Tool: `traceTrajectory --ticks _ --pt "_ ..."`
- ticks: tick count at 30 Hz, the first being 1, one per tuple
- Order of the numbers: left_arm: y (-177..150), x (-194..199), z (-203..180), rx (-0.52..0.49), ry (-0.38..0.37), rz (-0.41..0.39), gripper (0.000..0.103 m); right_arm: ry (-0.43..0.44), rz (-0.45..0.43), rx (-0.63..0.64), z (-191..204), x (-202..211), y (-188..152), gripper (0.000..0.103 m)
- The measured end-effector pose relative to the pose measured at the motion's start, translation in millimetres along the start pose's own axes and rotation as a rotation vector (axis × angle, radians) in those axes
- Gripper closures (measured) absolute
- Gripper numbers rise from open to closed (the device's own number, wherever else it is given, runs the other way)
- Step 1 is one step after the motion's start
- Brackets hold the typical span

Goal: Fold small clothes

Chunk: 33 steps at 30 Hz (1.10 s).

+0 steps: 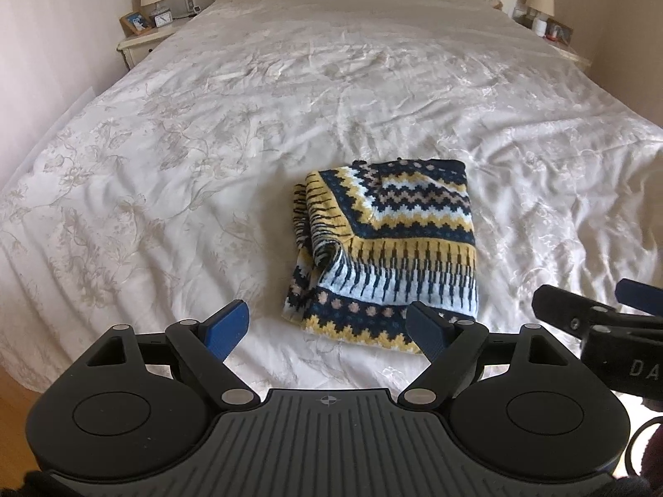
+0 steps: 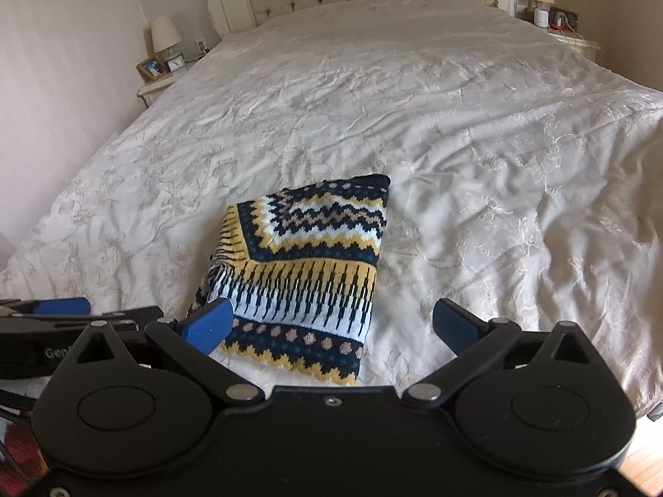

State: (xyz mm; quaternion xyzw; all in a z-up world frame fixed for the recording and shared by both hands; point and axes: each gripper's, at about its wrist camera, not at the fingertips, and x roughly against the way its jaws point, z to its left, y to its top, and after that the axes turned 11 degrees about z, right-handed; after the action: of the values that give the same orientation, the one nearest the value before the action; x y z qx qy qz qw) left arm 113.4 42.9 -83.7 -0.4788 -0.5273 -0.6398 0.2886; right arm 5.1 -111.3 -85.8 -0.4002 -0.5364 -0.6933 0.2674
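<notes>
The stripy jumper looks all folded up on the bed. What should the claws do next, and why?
Probably just lift both away. The patterned knit jumper lies in a compact folded bundle on the white bedspread, and the left claw and right claw both stand open and empty just short of it, so nothing seems left to tuck.

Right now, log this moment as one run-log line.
garment: patterned knit sweater folded on bed | left gripper: open, empty | right gripper: open, empty | contact: none

Soft daylight, mild shadows, fisheye-bent edges, dark corners.
</notes>
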Motion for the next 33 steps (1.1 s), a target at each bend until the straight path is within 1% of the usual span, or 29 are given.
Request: traceTrajectory --ticks 3,9,18,33 --pt "-2 3 1 -0.007 0.001 -0.007 0.020 -0.007 0.006 -0.011 -1 0 0 0.001" --pt "-4 6 7 0.013 -0.003 -0.013 0.020 -0.012 0.010 -0.007 1 2 -3 0.001" --pt "-13 5 10 0.016 -0.014 0.010 0.020 -0.006 -0.002 0.002 6 7 -9 0.001" --pt "-22 10 17 0.019 0.006 0.011 0.020 0.000 -0.014 0.016 15 12 -14 0.001"
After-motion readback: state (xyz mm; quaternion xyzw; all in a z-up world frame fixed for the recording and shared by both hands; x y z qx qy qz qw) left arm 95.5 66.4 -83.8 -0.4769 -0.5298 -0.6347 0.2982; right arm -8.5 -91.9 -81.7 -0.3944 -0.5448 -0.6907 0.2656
